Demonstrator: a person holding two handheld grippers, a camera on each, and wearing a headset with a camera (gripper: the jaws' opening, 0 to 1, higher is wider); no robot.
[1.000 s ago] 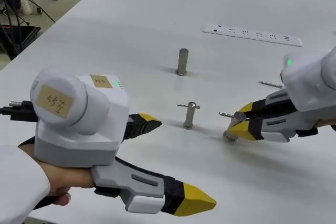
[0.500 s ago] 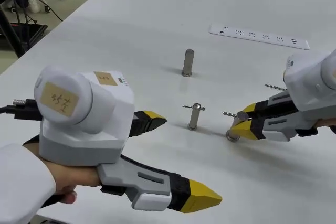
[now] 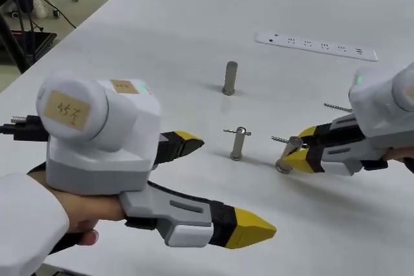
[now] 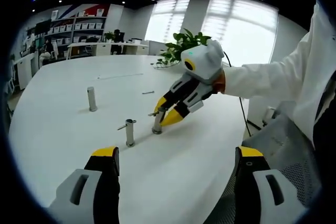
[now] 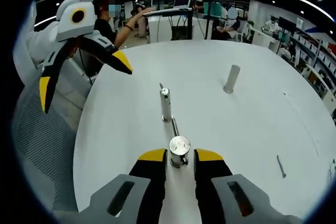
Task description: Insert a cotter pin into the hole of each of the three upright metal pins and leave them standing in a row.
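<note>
While the left gripper point(image 3: 228, 184) hangs low over the near left part of the white tabletop point(image 3: 162, 43), its yellow-tipped jaws are spread wide with nothing between them, and they point toward the pins. Right of it stand two short upright steel pins, well apart from each other. The far pin point(image 3: 229, 78) has a bare shaft, and the middle pin point(image 3: 237, 145) has a thin wire cotter pin point(image 3: 228, 132) poking out sideways near its top. Next along, the third upright pin point(image 5: 179, 147) stands between the jaws of the right gripper point(image 3: 296, 147), which are drawn in against its sides. A second cotter pin point(image 3: 279, 139) sticks out of it toward the middle pin. Beyond that gripper a loose cotter pin point(image 3: 336, 106) lies flat on the table. Farther back lies a long white power strip point(image 3: 317, 46), well apart from the pins.
</note>
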